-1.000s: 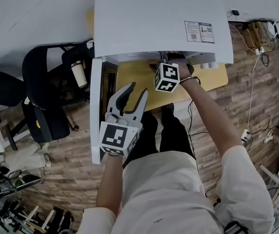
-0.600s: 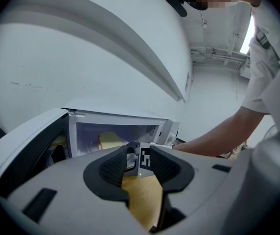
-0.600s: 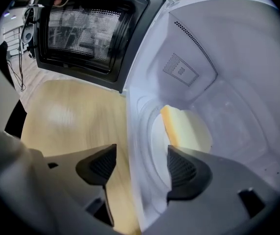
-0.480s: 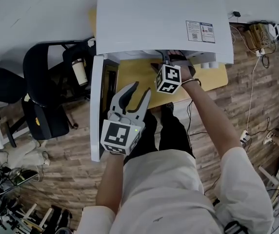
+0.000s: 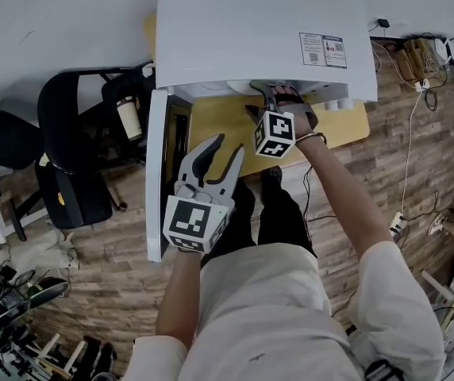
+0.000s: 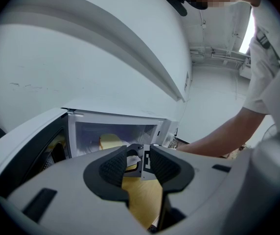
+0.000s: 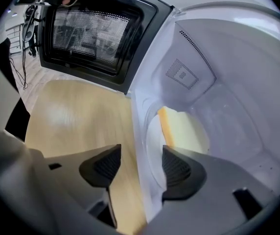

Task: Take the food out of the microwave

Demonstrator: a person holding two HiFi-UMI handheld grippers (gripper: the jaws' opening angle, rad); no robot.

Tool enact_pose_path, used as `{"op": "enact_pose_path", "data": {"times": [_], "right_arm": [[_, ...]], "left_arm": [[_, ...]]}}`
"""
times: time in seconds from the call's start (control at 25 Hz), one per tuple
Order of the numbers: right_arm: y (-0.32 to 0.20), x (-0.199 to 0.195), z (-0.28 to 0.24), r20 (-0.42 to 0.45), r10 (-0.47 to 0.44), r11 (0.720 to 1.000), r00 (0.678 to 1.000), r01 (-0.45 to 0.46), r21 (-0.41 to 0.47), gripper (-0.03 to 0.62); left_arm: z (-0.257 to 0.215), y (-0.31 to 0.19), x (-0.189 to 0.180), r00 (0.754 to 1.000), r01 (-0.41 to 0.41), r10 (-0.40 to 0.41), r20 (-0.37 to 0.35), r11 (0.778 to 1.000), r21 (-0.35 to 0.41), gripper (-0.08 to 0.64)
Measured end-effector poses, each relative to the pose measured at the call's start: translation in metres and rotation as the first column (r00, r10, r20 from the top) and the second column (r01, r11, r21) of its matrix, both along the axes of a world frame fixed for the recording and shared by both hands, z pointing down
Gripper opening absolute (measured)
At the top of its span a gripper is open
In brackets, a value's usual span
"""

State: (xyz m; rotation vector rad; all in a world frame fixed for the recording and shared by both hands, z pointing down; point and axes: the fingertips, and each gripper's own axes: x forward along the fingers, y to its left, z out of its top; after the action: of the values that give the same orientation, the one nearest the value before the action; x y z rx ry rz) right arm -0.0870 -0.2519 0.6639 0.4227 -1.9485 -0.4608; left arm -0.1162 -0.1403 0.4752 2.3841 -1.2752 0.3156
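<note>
One change — right claw point(image 7: 140, 156) closing, gripping nothing, left claw point(image 5: 222, 153) unmoved

Microwave point(image 5: 259, 30) mouth free w/ door point(image 7: 98, 33) swung wide; food point(image 7: 186, 131) on cavity floor.

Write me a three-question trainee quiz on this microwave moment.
1. Fill in: the left tool has its jaws ____ (open or shut).
2. True or false: the microwave has its door standing open.
3. Where is the pale yellow food? A) in the left tool B) inside the microwave C) on top of the microwave

Key: 1 open; 2 true; 3 B.
</note>
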Motion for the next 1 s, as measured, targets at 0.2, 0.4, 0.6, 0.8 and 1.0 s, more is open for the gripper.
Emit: {"op": "enact_pose_path", "data": {"times": [0.2,0.4,0.6,0.8,1.0], "right_arm": [[0.001,0.003,-0.002,-0.003,0.0,1.0,1.0,0.0,0.017,0.238],[0.002,0.005,-0.004,-0.011,0.002,0.999,1.0,-0.002,0.04,0.209],[0.005,0.007,-0.004,-0.021,0.002,0.998,1.0,-0.001,0.056,0.189],[0.002,0.009,-0.006,-0.027,0.011,0.996,1.0,-0.008,0.085,0.159],[-0.003,0.011,-0.01,-0.033,0.021,0.993,0.999,-0.017,0.119,0.109]], "left_arm": [[-0.001,0.002,0.003,1.0,-0.004,0.004,0.001,1.0,0.001,0.124],[-0.002,0.003,0.003,1.0,-0.007,0.007,0.002,1.0,0.004,0.124],[-0.002,0.006,0.004,1.0,-0.006,0.006,0.005,1.0,0.004,0.124],[-0.003,0.007,0.004,1.0,-0.005,0.005,0.008,1.0,0.006,0.124],[-0.003,0.01,0.004,1.0,-0.004,0.004,0.012,1.0,0.005,0.126]]}}
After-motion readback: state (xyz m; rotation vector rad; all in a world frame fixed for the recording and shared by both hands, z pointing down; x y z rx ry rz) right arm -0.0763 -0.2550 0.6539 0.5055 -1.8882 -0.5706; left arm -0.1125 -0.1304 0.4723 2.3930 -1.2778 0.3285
